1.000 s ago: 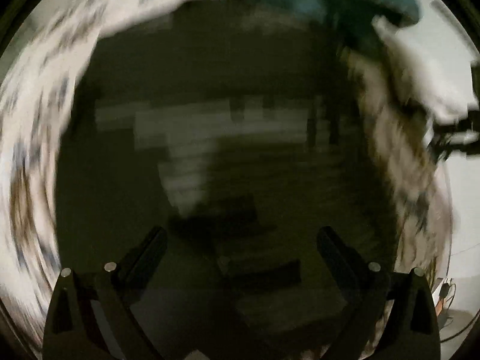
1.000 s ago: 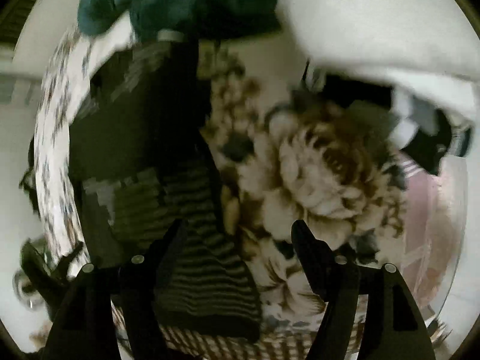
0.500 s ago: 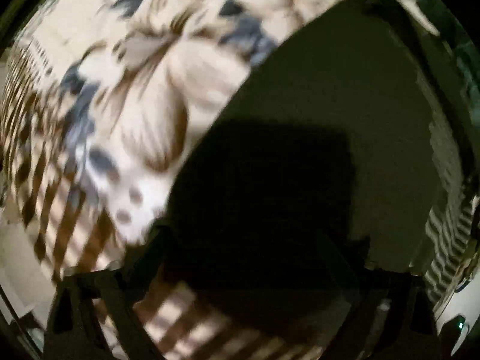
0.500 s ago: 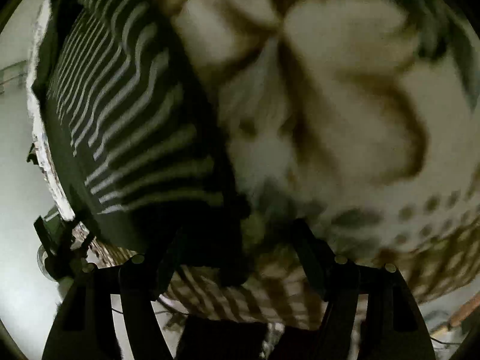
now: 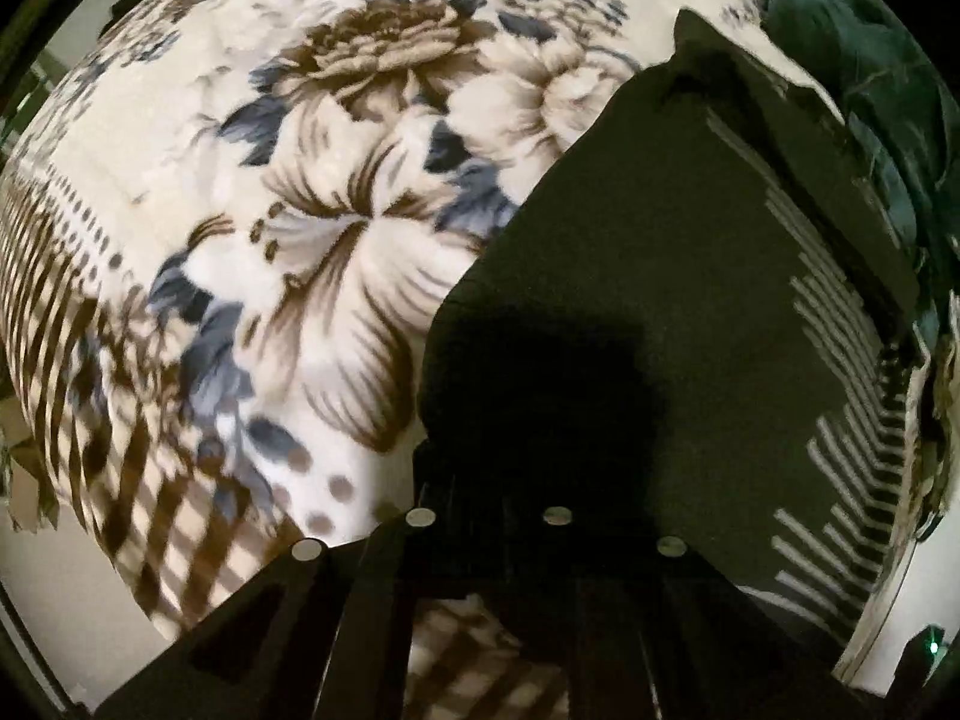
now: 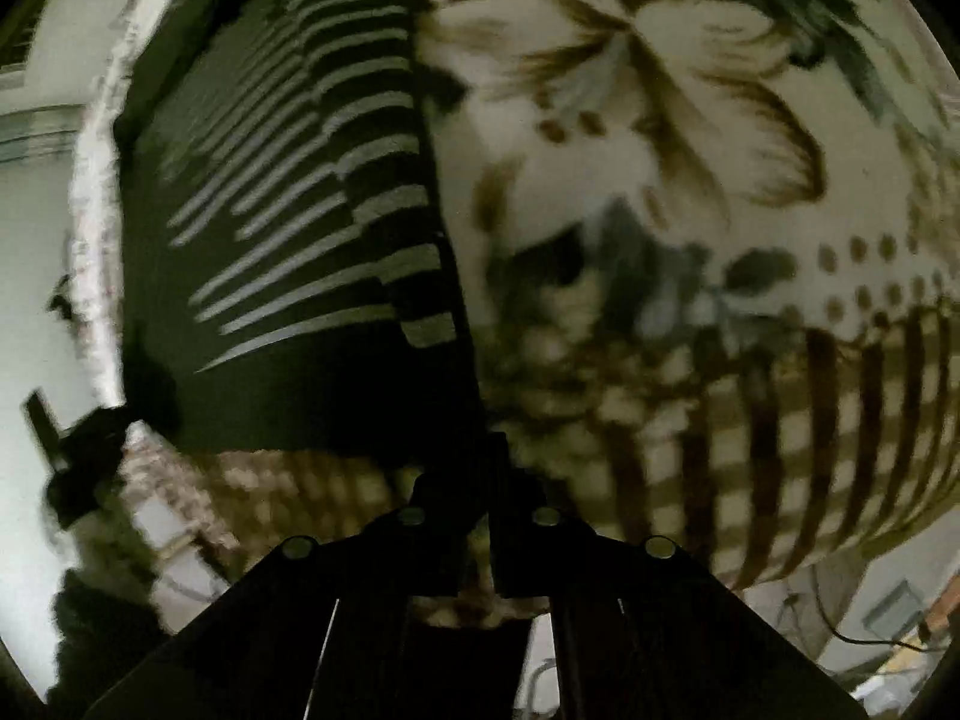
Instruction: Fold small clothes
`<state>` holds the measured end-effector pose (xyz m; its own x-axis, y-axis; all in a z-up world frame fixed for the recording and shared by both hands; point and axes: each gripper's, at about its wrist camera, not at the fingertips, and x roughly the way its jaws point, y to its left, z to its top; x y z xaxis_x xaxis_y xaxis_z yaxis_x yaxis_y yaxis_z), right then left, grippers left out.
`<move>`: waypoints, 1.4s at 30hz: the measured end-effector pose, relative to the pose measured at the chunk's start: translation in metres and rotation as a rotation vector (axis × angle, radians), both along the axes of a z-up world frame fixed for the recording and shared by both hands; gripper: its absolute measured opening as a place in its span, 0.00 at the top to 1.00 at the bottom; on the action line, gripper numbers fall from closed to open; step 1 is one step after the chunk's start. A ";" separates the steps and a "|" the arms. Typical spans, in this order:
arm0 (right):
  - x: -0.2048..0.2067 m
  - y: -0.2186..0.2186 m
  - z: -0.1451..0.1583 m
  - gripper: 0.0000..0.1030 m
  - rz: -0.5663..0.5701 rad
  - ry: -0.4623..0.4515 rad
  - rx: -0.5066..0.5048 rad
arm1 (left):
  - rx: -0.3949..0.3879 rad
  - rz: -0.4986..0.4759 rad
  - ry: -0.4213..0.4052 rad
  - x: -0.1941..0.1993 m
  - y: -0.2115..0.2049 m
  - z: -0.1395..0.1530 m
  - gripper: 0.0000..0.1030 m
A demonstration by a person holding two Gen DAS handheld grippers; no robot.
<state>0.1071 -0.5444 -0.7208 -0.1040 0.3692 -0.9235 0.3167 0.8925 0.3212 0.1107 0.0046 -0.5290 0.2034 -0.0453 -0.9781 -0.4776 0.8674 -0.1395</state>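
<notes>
We see a dark garment (image 5: 690,276) with pale grey stripes lying flat on a floral blanket (image 5: 288,228), cream with brown and blue-grey flowers and a brown checked border. In the left wrist view the garment fills the right half of the picture, one corner pointing up toward a heap of teal cloth (image 5: 864,84) at the upper right edge. The left gripper (image 5: 489,480) comes down at the garment's near left edge; its 2 fingers are drawn together, and their tips sit in deep shadow right on the dark cloth, so we cannot tell from this view how much fabric lies between them (black on black).

In the right wrist view the same garment (image 6: 288,228) occupies the left half, its striped panel ending in a straight edge that runs down toward the right gripper (image 6: 477,480). That gripper's fingers are clenched together at the garment's near corner, with the dark edge of the cloth pinched between them. The blanket (image 6: 690,240) spreads to the right of it, its checked border nearest the fingers.
</notes>
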 end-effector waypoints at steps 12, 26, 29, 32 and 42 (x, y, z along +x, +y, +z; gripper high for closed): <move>0.052 -0.057 0.050 0.38 0.045 0.050 0.184 | 0.243 -0.271 0.010 0.020 -0.076 0.071 0.00; 0.371 -0.115 0.086 0.36 0.272 -0.217 0.119 | -0.271 -0.737 0.030 0.036 -0.427 -0.007 0.00; 0.433 -0.097 0.060 0.36 0.261 -0.226 0.154 | -0.200 -0.790 0.063 0.040 -0.448 -0.027 0.23; 0.483 -0.083 0.029 0.36 0.229 -0.195 0.194 | -0.105 -0.758 0.051 0.049 -0.437 -0.033 0.87; 0.538 -0.049 -0.017 0.92 0.121 -0.195 0.263 | -0.197 -0.572 -0.024 0.045 -0.373 0.005 0.94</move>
